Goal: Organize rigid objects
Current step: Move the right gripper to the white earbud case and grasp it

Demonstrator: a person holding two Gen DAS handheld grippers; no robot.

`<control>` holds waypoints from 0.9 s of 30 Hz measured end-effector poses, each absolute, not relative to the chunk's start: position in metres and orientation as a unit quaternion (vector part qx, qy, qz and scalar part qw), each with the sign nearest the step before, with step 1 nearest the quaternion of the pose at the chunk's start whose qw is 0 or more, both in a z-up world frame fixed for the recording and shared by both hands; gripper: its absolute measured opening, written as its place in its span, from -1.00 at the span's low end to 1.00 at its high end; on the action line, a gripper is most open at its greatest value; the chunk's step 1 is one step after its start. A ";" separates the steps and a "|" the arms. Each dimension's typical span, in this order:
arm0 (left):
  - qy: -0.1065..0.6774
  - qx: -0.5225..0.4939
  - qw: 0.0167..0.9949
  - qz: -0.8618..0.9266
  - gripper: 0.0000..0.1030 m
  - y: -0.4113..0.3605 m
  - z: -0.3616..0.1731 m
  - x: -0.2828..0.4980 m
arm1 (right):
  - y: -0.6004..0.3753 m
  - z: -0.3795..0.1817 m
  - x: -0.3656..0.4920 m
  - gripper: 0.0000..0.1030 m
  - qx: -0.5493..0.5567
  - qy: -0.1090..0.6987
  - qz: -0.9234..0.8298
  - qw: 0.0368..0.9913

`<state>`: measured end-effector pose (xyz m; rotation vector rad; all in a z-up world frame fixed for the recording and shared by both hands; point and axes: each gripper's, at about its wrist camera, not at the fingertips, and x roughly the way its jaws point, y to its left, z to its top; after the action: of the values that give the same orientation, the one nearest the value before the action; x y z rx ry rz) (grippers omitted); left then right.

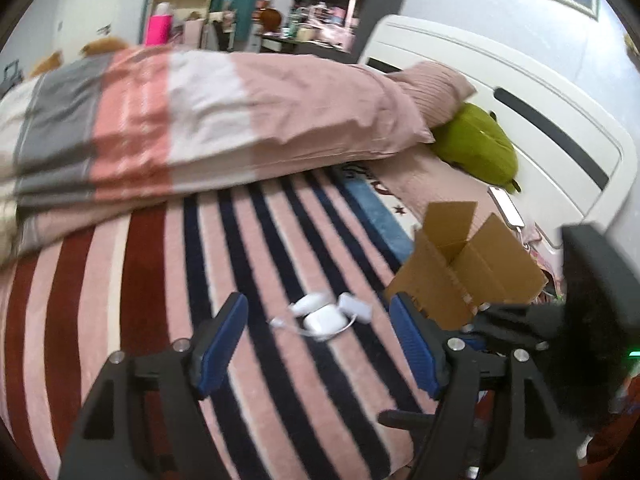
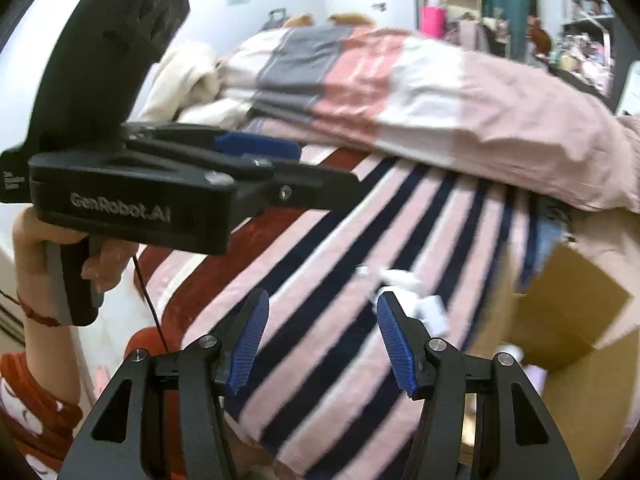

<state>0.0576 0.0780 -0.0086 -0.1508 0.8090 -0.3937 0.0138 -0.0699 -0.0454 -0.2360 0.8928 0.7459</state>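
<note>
Hovering: both hand-held grippers [image 1: 318,308] [image 2: 322,300] spread; chargers [image 1: 324,314] below

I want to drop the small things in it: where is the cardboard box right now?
The cardboard box sits open on the striped blanket, right of the white charger bits in the left wrist view, below the green plush.

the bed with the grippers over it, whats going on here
A person holds a hand-held gripper in each hand over a striped blanket on a bed. Both the left hand-held gripper and the right hand-held gripper are open and empty. A small pile of white objects, seemingly a charger, a cable and an earbud case, lies on the blanket just ahead of the left one. An open cardboard box stands beside them. Nothing has been picked up yet.
</note>
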 end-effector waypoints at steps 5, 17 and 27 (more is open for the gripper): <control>0.399 -0.092 0.893 -0.187 0.37 0.105 -0.048 0.043 | -0.045 -0.119 0.033 0.07 -0.093 0.479 0.298 0.820; 0.406 -0.104 0.892 -0.172 0.37 0.128 -0.073 0.027 | -0.055 -0.190 0.098 0.04 -0.135 0.477 0.172 0.851; 0.408 -0.102 0.891 -0.169 0.37 0.130 -0.071 0.026 | -0.071 -0.195 0.097 0.07 -0.066 0.468 0.153 0.868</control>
<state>0.0263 0.1299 -0.0707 -0.2119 0.8479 -0.3515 0.0974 -0.0710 -0.1950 -0.1377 0.9792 0.3205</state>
